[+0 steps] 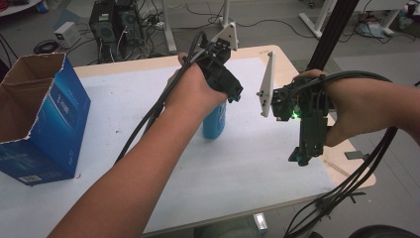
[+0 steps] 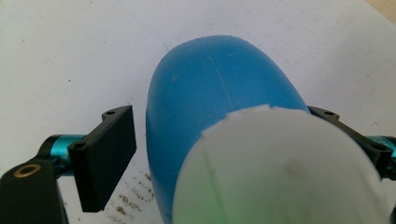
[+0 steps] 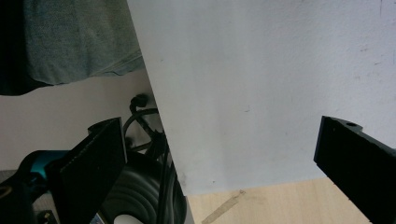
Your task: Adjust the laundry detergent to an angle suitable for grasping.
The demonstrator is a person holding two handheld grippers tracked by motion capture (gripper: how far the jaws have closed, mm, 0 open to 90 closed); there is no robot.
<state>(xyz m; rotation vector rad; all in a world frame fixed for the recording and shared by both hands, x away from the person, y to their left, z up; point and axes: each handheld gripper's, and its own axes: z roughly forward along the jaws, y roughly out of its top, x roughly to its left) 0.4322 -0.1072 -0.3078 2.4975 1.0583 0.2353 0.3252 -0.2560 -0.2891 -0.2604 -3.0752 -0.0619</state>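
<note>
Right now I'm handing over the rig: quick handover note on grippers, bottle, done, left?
Left gripper: over the blue bottle, jaws either side of its body; one pad is apart from it, so not yet gripped.
Right gripper: open, nothing between its jaws, hanging over the table's near right corner.
Bottle: upright with white cap, mid-table on the white sheet. Open blue cardboard box at far left.
Done: left gripper placed around the bottle.
Left: close on it and lift; probably into the box.

One blue bottle (image 1: 214, 121) standing under the left gripper (image 1: 233, 96), one torn blue box (image 1: 42, 119) lying well off to that gripper's left, two grippers, the right gripper (image 1: 301, 157) hovering, one white table (image 1: 124, 99)
</note>
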